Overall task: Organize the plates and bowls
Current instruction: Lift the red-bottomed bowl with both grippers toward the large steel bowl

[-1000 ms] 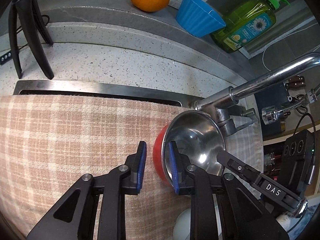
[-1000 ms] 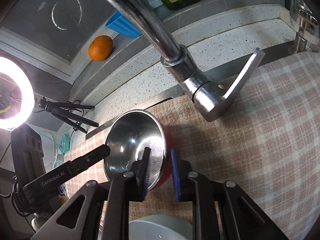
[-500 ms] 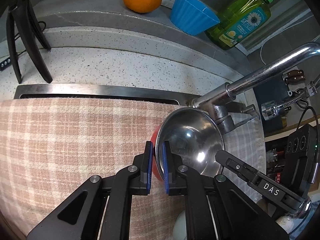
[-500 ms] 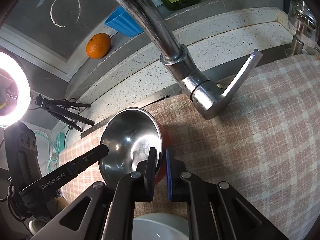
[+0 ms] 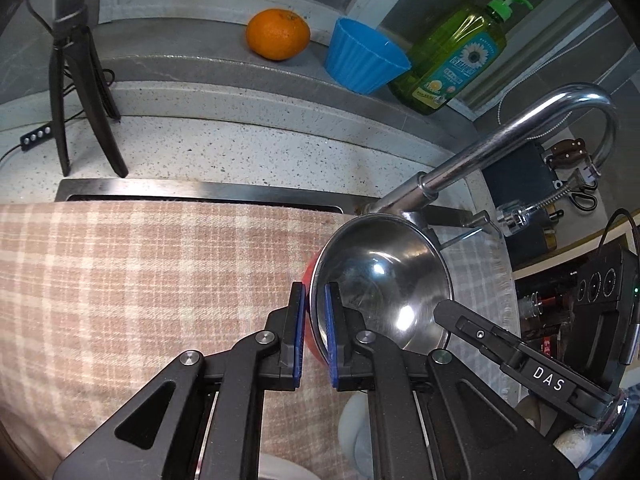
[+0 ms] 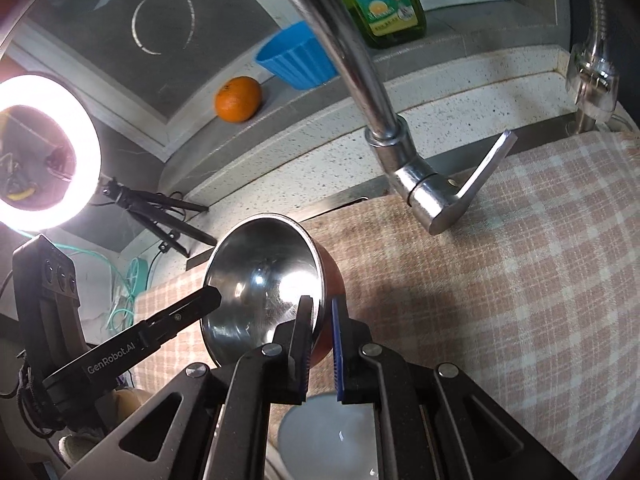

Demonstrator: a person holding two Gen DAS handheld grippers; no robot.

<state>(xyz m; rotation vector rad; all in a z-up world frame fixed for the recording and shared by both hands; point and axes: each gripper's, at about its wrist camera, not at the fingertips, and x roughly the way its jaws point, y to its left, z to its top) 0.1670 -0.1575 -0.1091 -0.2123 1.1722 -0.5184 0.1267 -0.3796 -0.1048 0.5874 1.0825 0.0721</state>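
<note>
Your left gripper (image 5: 314, 298) is clamped on the near rim of the steel bowl (image 5: 384, 280): one blue pad sits inside the polished wall and the other presses the red outer shell. Your right gripper (image 6: 320, 310) grips the same bowl (image 6: 264, 276) at the opposite side of its rim, again with one pad inside and one outside. Each tool shows in the other's view as a black finger reaching the far rim.

The bowl is tilted, its mouth turned toward your left camera, and it hangs between your two tools above the checked cloth (image 5: 140, 280). Whether its base touches the cloth cannot be told.

Directly beneath your right gripper's fingers lies a white dish (image 6: 332, 436), partly hidden by the tool body. A pale rim (image 5: 352, 428) shows under your left gripper too; it may be the same dish.

Ahead of your left gripper, past the bowl, stands the faucet (image 5: 500, 140), its base just behind the bowl's far rim. On the ledge beyond sit an orange (image 5: 278, 34), a blue cup (image 5: 364, 58) and a green soap bottle (image 5: 456, 60), in that order from left to right. A black tripod (image 5: 80, 92) stands on the speckled counter (image 5: 240, 148) ahead and to the left.

Left of your right gripper, a ring light (image 6: 48, 152) glares.
</note>
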